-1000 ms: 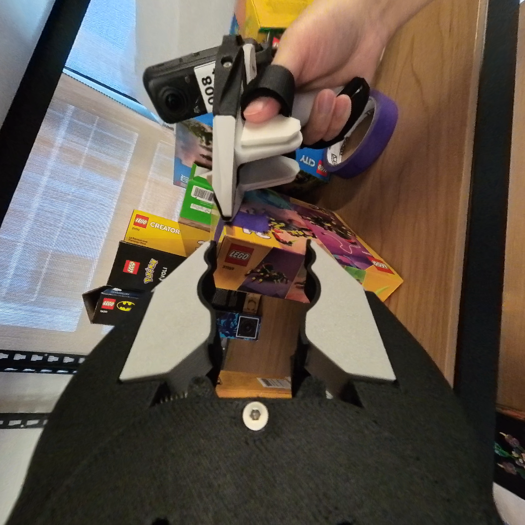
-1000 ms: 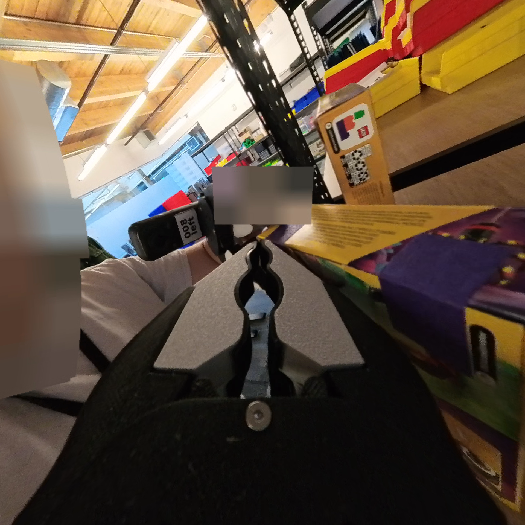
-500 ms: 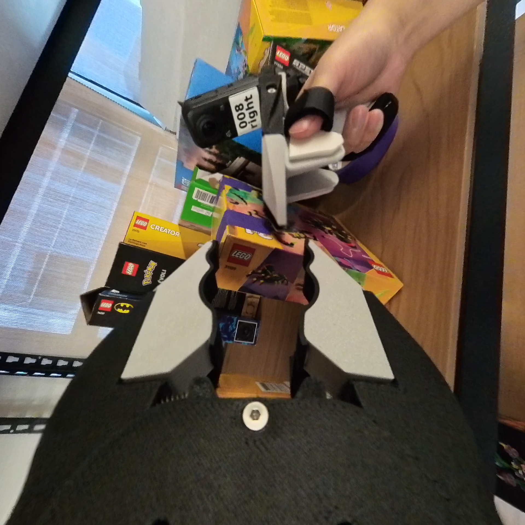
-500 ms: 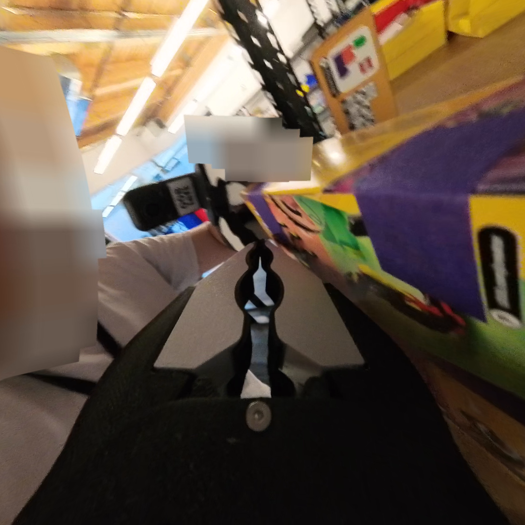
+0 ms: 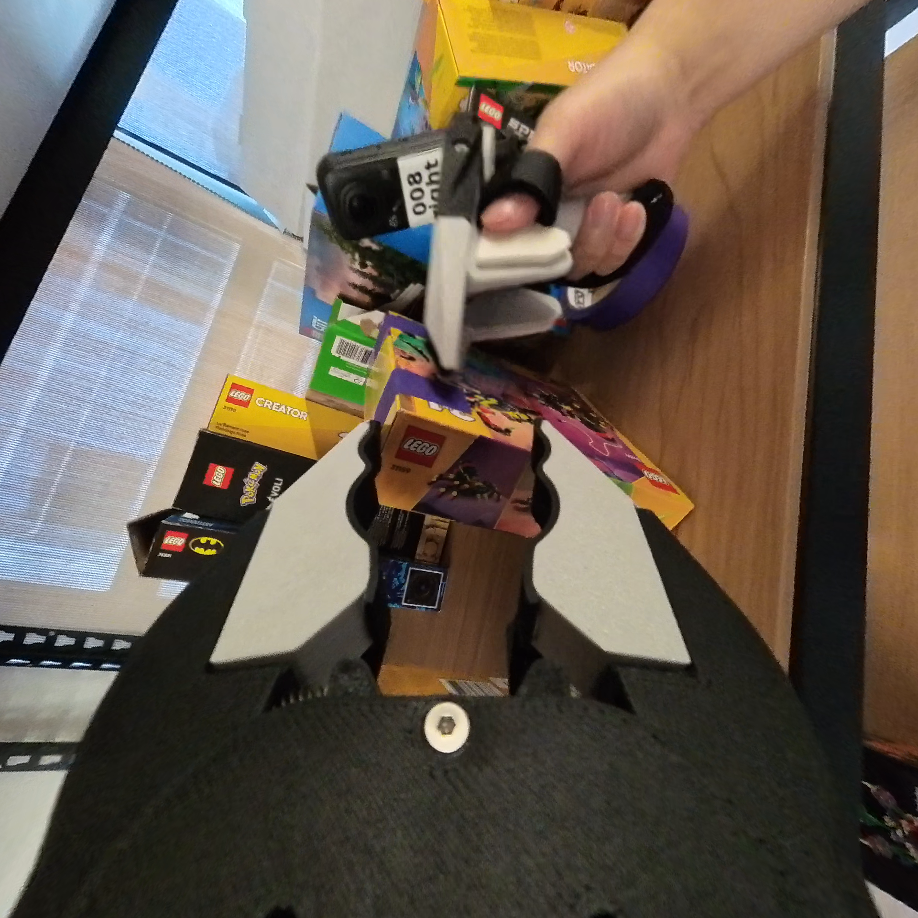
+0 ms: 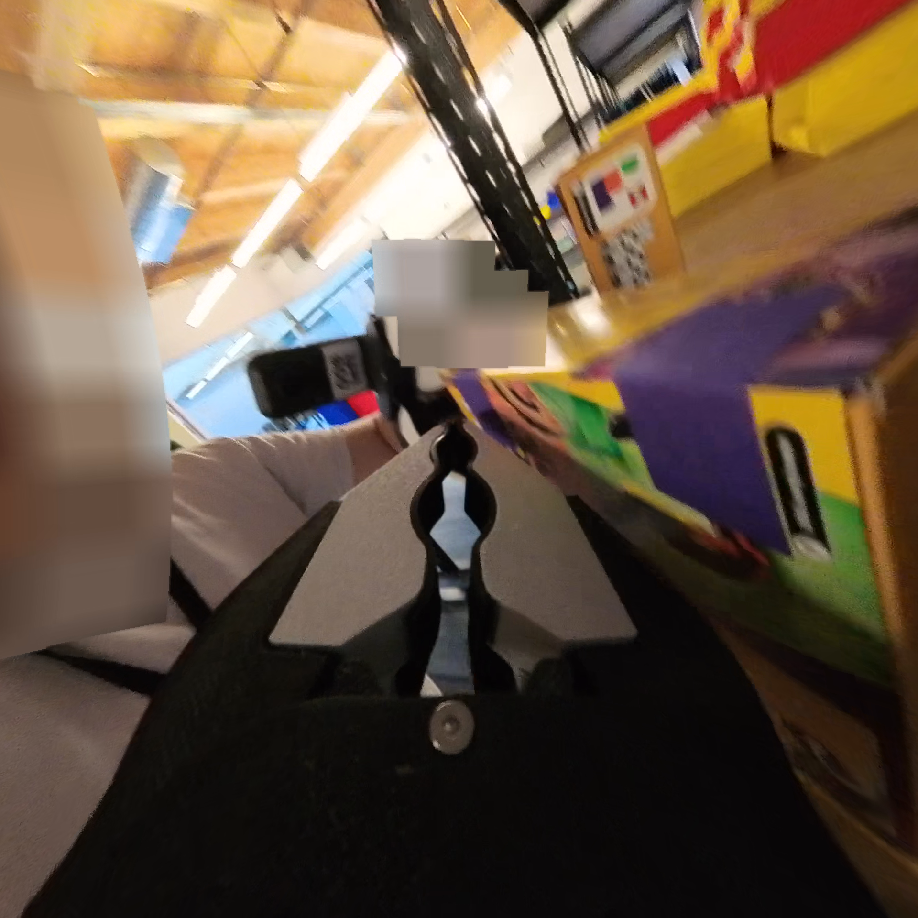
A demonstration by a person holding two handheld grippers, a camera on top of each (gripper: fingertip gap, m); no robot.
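A yellow and purple toy box (image 5: 447,472) has its near end between my left gripper's (image 5: 455,428) fingers, which close on its two sides and hold that end above the wooden shelf (image 5: 720,397). A purple tape strip (image 5: 422,392) lies over the box's top edge. My right gripper (image 5: 447,365), held by a hand, is shut, and its tip touches the box top at the strip. In the blurred right wrist view the shut right gripper (image 6: 454,429) runs alongside the box (image 6: 571,422) and the tape strip (image 6: 695,437).
A purple tape roll (image 5: 646,278) lies behind the hand. Green (image 5: 343,367), yellow (image 5: 268,407) and black (image 5: 233,482) boxes crowd the left of the shelf. A black rack post (image 5: 844,347) bounds the right. A small upright box (image 6: 621,223) and a sleeve (image 6: 248,487) show in the right wrist view. The grippers are tip to tip, or close to it.
The shut right gripper has slid its tip across the box top over the purple tape, to the right and then slightly back. The left gripper and the box have stayed still.
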